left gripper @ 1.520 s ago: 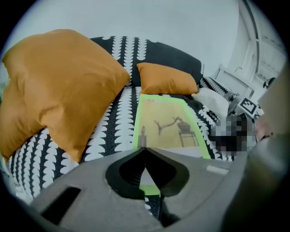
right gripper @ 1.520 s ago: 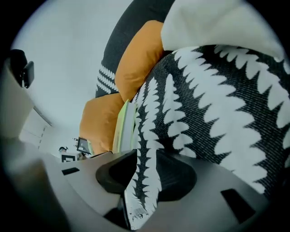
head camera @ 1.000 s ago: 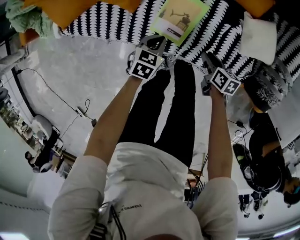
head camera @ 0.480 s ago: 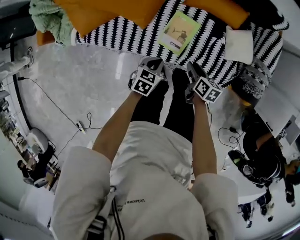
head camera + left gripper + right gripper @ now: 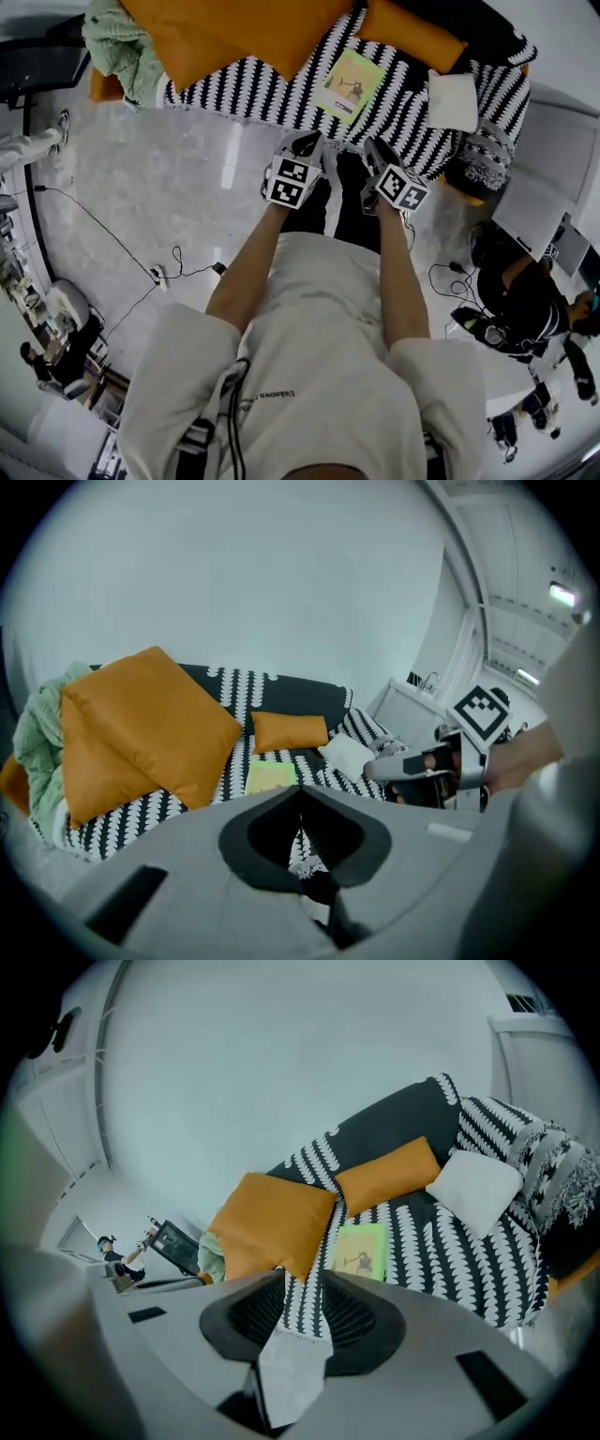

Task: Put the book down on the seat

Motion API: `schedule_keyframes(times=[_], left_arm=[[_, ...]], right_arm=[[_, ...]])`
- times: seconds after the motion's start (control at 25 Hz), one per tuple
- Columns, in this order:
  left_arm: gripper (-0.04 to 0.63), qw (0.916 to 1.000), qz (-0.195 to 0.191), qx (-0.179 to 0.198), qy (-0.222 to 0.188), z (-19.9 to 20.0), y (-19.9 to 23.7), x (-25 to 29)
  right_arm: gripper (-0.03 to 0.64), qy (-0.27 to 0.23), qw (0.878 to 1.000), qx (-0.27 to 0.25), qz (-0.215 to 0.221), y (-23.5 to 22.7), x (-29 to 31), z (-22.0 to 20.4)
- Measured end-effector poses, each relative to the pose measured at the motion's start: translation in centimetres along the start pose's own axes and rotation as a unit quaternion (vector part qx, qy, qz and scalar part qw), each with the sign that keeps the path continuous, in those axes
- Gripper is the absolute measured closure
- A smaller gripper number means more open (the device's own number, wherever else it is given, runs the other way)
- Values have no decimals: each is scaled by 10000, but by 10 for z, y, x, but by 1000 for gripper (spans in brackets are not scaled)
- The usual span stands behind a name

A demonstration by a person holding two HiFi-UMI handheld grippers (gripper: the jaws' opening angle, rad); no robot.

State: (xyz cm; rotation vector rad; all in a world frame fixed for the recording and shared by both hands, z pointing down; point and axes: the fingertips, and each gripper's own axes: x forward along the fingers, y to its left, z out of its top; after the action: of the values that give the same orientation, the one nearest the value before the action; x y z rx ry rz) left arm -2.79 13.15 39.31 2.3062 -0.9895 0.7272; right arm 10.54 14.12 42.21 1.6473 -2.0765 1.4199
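Book (image 5: 350, 84) lies flat and cover-up on the seat (image 5: 398, 98), well clear of both tools. The seat is draped in a black-and-white scalloped blanket (image 5: 253, 84), and the book sits a little askew on an open stretch of it. A large orange cushion (image 5: 234, 33) leans to one side of it. A small orange cushion (image 5: 412, 33) sits just behind it against the backrest. A white pillow (image 5: 452, 101) lies near its other side, not touching it. A green knitted throw (image 5: 117, 42) is bunched at the far end beside the big cushion. On the pale floor (image 5: 169, 178) a thin black cable (image 5: 103, 211) trails away. Another person (image 5: 525, 300) in dark clothes is off to the right.

The cover is pale yellow-green with a small dark drawing in the middle and a dark strip with lighter print at its near edge. The print is too small to read.

Both tools hang out in front of the sofa edge, pointing down toward it. The left gripper (image 5: 305, 142) has its tips drawn together with only a sliver of gap behind them, and nothing is pinched. The right gripper (image 5: 373, 150) has its jaws spread with nothing between them. They have just been closing a little, and the striped blanket shows through the gap.
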Motion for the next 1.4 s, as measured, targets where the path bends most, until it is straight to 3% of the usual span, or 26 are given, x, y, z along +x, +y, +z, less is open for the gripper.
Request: schedule_keyframes(times=[0.12,0.36,0.56,0.68,1.0,1.16,1.4], left_arm=[[586,9997,18,-156,-176,13,-10,-19],[586,9996,30,-27,-266,27,-15,-44],[586,9973,-180,712,-30,26,-27,-49],[586,9961,-247,833,-125,36,-28,-46],[586,9964,-549,596,-268,42,-34,-53],[586,9959,-764,411,-248,23,-48,-46],[586,9980,-533,140,-312,20,-41,-50]], right_arm=[[512,-60,9996,-253,61,15,-22,4],[549,-309,9992,-246,-80,10,-43,21],[581,-342,9956,-875,63,26,-44,41],[596,-396,9910,-1270,157,42,-44,55],[609,86,9730,-2306,-39,49,-41,25],[609,227,9743,-2237,-151,41,-39,21],[609,461,9691,-2416,-197,42,-35,12]])
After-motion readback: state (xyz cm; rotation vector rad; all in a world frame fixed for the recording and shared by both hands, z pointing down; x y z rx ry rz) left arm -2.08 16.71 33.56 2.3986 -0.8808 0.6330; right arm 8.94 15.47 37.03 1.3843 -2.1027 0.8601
